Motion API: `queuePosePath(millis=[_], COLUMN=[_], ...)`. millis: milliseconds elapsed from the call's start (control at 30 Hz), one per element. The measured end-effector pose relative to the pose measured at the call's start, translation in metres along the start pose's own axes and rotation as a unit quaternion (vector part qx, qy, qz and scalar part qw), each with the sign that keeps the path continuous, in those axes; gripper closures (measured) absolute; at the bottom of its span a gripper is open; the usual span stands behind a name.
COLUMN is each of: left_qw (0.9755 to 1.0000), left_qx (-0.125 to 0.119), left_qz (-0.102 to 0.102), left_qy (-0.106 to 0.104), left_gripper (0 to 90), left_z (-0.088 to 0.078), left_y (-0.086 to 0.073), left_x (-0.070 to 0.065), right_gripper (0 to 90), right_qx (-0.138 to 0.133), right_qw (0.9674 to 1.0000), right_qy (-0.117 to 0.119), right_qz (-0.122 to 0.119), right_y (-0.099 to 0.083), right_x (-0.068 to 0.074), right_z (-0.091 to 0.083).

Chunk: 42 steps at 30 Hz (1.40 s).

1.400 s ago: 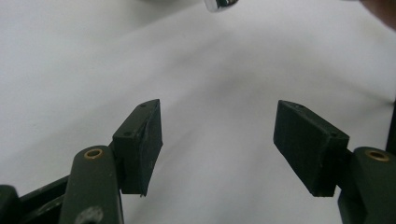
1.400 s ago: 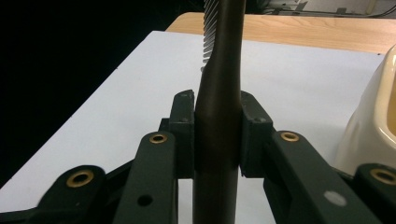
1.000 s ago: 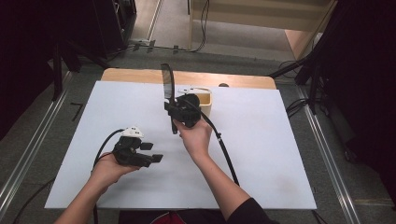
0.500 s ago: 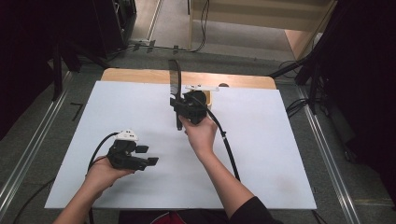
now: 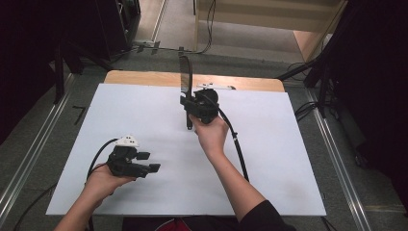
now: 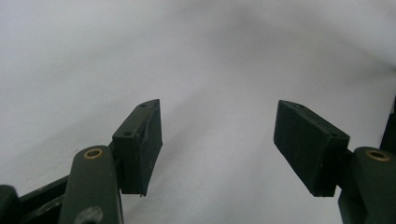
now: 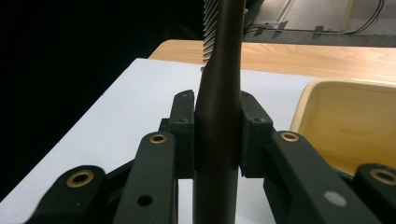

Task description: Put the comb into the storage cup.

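Your right hand-held gripper (image 5: 190, 102) is clenched on the handle of a dark comb (image 5: 185, 79). In the right gripper view the two pads press the comb's handle (image 7: 218, 140) from either side, with no gap showing. The comb stands roughly upright in the grip: its toothed part rises above the hand-held gripper and the handle end hangs below it, clear of the surface. The teeth show at the top of the right gripper view, on the left side of the spine.

Your right hand (image 5: 210, 134) holds this hand-held gripper raised above the far middle of the white surface (image 5: 288, 159). Just beyond and to the right of it sits a yellow tray (image 7: 348, 130); the high view shows little of it behind the hand-held gripper. The comb and the tray are apart.

Your left hand-held gripper (image 5: 144, 162) is released. In the left gripper view its pads (image 6: 142, 144) stand wide apart with nothing between them, bare white surface beneath. Your left hand (image 5: 103, 180) holds it low over the near left part of the surface, well apart from the right hand-held gripper and the comb.

A wooden edge (image 5: 144, 77) shows along the far side of the white surface.
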<state>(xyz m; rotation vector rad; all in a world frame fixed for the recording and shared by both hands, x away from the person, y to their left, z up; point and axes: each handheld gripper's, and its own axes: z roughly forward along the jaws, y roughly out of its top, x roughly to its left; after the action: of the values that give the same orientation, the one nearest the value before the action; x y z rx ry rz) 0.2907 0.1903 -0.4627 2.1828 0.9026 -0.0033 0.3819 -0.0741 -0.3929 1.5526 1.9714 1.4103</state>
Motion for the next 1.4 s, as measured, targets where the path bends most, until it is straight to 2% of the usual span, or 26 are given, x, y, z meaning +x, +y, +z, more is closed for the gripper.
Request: queuePosePath(millis=[867,1400], left_qw=[1.0,1.0], left_qx=[-0.002,0.0], left_qz=[-0.008,-0.005], left_qy=[0.002,-0.004], left_gripper=[34.1,34.2], left_z=[-0.004,-0.003], left_y=[-0.004,-0.003], left_x=[0.003,0.003], right_gripper=[69.9,69.8], right_qx=[-0.017,-0.034], right_qw=[0.9996,0.9982], right_qy=[-0.022,-0.047], right_qz=[0.008,0.014], right_y=[0.021,0.041], right_x=[-0.023,-0.042], right_z=[-0.011,-0.009])
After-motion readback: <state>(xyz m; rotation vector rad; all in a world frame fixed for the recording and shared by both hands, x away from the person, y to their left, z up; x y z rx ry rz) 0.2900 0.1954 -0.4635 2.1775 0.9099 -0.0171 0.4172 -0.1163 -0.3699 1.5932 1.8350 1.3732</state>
